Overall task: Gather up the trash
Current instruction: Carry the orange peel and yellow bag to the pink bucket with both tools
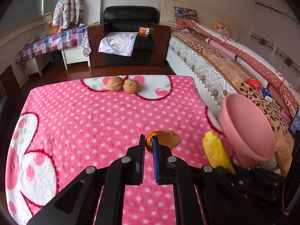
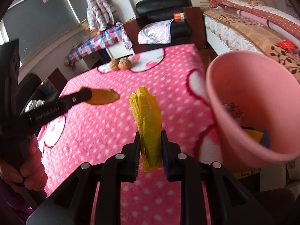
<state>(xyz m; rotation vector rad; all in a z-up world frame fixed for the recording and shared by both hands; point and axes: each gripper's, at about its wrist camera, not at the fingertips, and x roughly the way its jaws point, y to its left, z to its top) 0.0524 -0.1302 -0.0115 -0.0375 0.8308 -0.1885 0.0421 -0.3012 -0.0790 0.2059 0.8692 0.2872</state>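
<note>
My left gripper (image 1: 148, 140) is shut on a piece of orange peel (image 1: 166, 138), held above the pink dotted tablecloth (image 1: 84, 121). From the right wrist view the same peel (image 2: 103, 97) sticks out of the left gripper's black finger (image 2: 78, 97). My right gripper (image 2: 151, 140) is shut on a crumpled yellow wrapper (image 2: 148, 116), which stands upright between its pads; the wrapper (image 1: 215, 150) also shows at the right of the left wrist view. A pink bin (image 2: 253, 101) stands just right of the wrapper, with some trash inside. Its rim (image 1: 249, 123) leans beside the table.
Two walnuts (image 1: 122, 86) lie at the table's far edge. A bed (image 1: 234, 60) runs along the right, a black armchair (image 1: 129, 35) stands beyond the table, and a checked-cloth desk (image 1: 52, 41) is at the far left. A person's hand (image 2: 31, 165) grips the left tool.
</note>
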